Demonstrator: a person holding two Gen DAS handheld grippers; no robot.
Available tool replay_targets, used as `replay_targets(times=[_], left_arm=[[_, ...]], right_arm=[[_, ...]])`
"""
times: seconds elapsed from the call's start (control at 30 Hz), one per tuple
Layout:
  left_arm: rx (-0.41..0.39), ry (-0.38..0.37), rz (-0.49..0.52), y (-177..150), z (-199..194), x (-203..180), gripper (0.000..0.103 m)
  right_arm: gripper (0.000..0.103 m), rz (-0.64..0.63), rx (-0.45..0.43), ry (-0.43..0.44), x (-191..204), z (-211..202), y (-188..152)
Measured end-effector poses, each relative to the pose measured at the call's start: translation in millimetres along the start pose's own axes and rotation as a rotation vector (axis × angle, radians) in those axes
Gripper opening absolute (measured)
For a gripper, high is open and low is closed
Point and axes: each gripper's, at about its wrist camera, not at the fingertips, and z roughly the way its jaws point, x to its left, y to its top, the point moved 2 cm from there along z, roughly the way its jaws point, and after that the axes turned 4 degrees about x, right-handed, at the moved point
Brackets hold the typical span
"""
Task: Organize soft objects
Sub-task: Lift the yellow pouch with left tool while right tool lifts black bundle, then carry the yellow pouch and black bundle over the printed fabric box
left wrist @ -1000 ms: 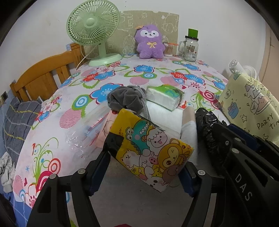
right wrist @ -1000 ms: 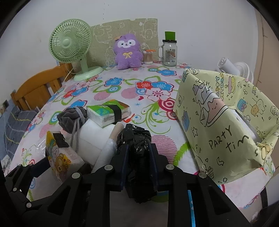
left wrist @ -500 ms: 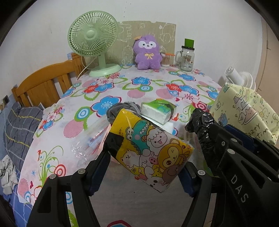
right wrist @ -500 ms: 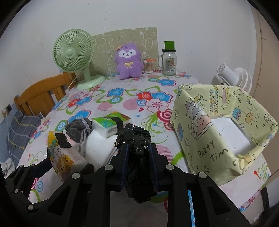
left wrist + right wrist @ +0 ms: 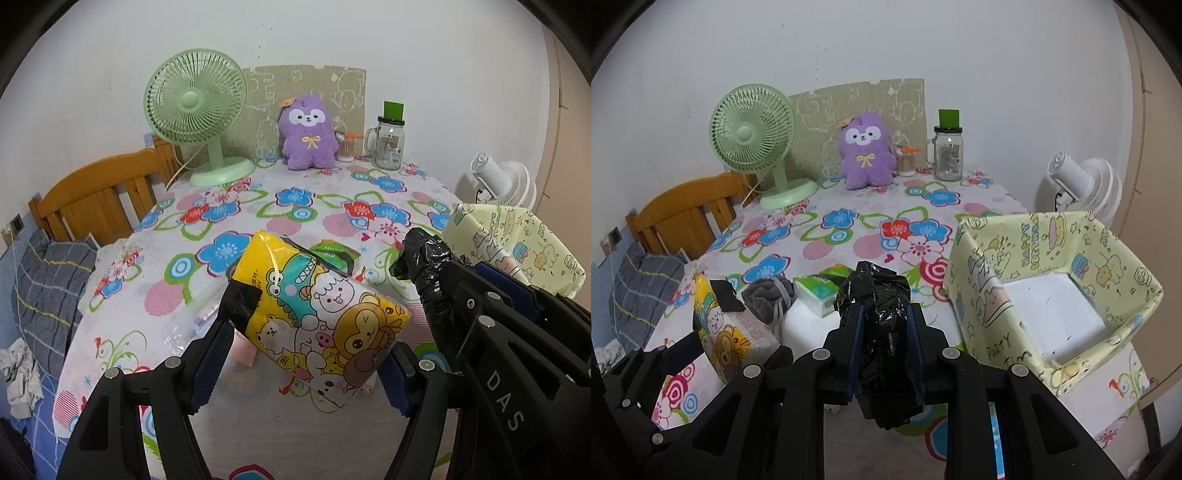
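Note:
My left gripper (image 5: 314,314) is shut on a yellow cartoon-print tissue pack (image 5: 321,314) and holds it above the near edge of the flowered table; the pack also shows in the right wrist view (image 5: 727,332). My right gripper (image 5: 882,332) is shut on a crumpled black plastic bag (image 5: 879,332), also seen in the left wrist view (image 5: 424,269). A pale yellow open box (image 5: 982,295) with a white floor stands at the right. A green tissue pack (image 5: 820,291), a grey cloth pouch (image 5: 764,295) and a white soft block (image 5: 801,325) lie on the table.
At the back stand a green desk fan (image 5: 195,110), a purple plush toy (image 5: 308,133), a cotton swab jar (image 5: 345,147) and a glass mug jar (image 5: 389,144). A wooden chair (image 5: 96,199) is at the left, a white fan (image 5: 1086,184) at the right. Clear plastic bag (image 5: 192,325) lies near left.
Both grippers have risen and drawn back from the table with their loads still held. The open top of the yellow box now shows in the right wrist view.

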Motion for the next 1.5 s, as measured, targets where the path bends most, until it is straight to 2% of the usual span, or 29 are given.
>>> replay_targets(times=[0.8, 1.5], left_arm=[[-0.069, -0.016, 0.009, 27, -33, -28, 0.075], [-0.086, -0.096, 0.062, 48, -30, -81, 0.075]], right_arm=[[0.026, -0.016, -0.073, -0.004, -24, -36, 28], [0.026, -0.011, -0.101, -0.055, -73, -44, 45]])
